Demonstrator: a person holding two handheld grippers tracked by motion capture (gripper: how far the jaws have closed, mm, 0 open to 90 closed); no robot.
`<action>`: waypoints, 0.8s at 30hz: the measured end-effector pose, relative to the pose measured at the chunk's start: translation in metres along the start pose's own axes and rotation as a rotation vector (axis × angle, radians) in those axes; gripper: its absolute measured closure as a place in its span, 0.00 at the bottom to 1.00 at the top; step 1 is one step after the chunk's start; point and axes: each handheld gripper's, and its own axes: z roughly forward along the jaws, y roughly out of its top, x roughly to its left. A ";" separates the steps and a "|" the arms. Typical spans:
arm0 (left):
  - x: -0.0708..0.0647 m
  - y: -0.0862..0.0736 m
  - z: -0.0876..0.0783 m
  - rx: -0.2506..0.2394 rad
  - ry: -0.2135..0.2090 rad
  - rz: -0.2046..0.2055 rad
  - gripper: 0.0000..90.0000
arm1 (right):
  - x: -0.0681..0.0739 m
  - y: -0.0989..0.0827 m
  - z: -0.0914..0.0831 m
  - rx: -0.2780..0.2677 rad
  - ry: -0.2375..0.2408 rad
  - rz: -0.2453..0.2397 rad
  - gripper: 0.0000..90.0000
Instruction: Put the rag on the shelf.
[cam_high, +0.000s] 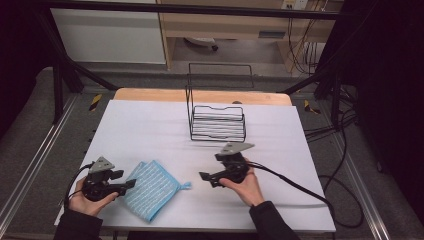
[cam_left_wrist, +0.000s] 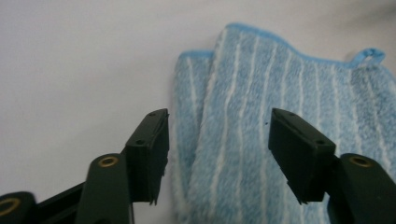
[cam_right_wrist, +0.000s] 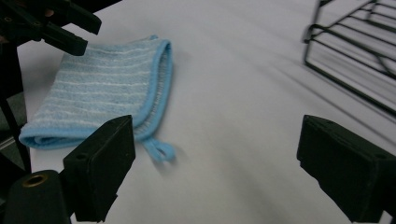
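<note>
A folded light-blue cloth (cam_high: 150, 187) with white stripes lies flat near the front left of the white table (cam_high: 150, 127). A small loop sticks out at one of its corners. My left gripper (cam_high: 126, 180) sits at the cloth's left edge. In the left gripper view the left gripper (cam_left_wrist: 218, 116) is open, jaws apart over the cloth (cam_left_wrist: 243, 70) without pressing on it. My right gripper (cam_high: 207, 179) is a little right of the cloth, pointing left toward it. In the right gripper view the right gripper (cam_right_wrist: 217, 126) is open and empty, with the cloth (cam_right_wrist: 107, 88) and the left gripper (cam_right_wrist: 88, 35) beyond.
A black wire rack (cam_high: 217, 122) with a tall back frame stands at the middle back of the table, and its edge appears in the right gripper view (cam_right_wrist: 355, 51). Cables trail from both grippers toward the front and right. A wooden edge borders the table's far side.
</note>
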 end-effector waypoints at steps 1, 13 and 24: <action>0.001 -0.003 -0.001 0.015 -0.001 -0.006 0.51 | 0.011 0.006 0.020 0.028 0.021 -0.007 0.17; 0.002 -0.006 0.007 0.074 -0.027 -0.019 0.91 | 0.030 0.028 0.108 0.077 0.086 -0.031 0.45; 0.004 -0.015 -0.009 0.088 -0.041 -0.045 0.97 | 0.041 0.052 0.170 0.105 0.165 -0.038 0.85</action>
